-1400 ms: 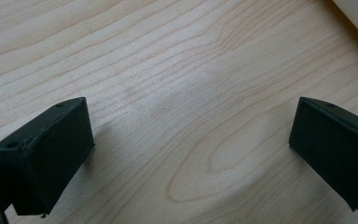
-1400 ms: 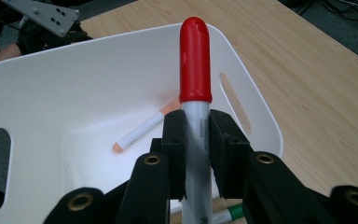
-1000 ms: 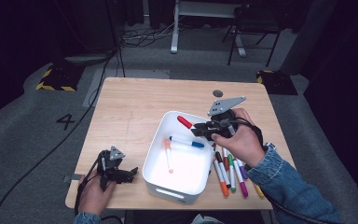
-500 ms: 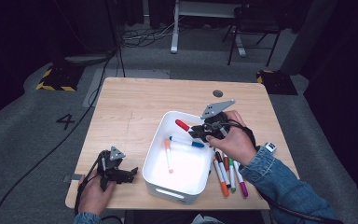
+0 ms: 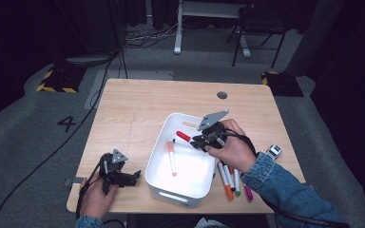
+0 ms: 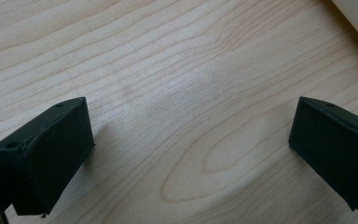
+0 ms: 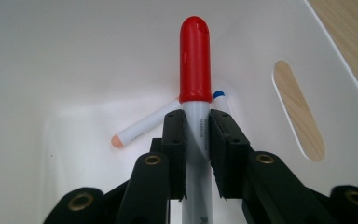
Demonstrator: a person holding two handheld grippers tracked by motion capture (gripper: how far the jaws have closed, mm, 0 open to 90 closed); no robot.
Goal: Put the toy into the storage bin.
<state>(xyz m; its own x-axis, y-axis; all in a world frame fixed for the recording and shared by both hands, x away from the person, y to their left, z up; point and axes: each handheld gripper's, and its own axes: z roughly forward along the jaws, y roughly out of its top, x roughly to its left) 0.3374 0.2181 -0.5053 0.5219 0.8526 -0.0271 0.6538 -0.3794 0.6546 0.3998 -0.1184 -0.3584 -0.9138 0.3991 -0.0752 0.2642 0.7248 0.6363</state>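
Note:
My right gripper (image 5: pixel 197 140) hangs over the white bin (image 5: pixel 158 183), shut on a red-capped marker (image 5: pixel 183 136) that points toward the bin's left. In the right gripper view the red-capped marker (image 7: pixel 196 88) stands clamped between the pads (image 7: pixel 174 140), cap end out, above the bin floor. An orange-tipped marker (image 5: pixel 171 158) and a blue-capped marker (image 7: pixel 220 99) lie inside the bin. Near the table's front left edge my left gripper (image 5: pixel 135 177) rests low with its jaws wide apart. The left gripper view looks down on bare wood (image 6: pixel 182 93) between its open fingers (image 6: pixel 51 149).
Several loose markers (image 5: pixel 228 183) lie on the table to the right of the bin, under my right forearm. A small white object (image 5: pixel 274 152) sits near the table's right edge. The bin has a slot handle (image 7: pixel 298 109) in its wall.
My right gripper has moved left and down with the red-capped marker, from the bin's far right rim to over its inside. The left gripper has stayed put.

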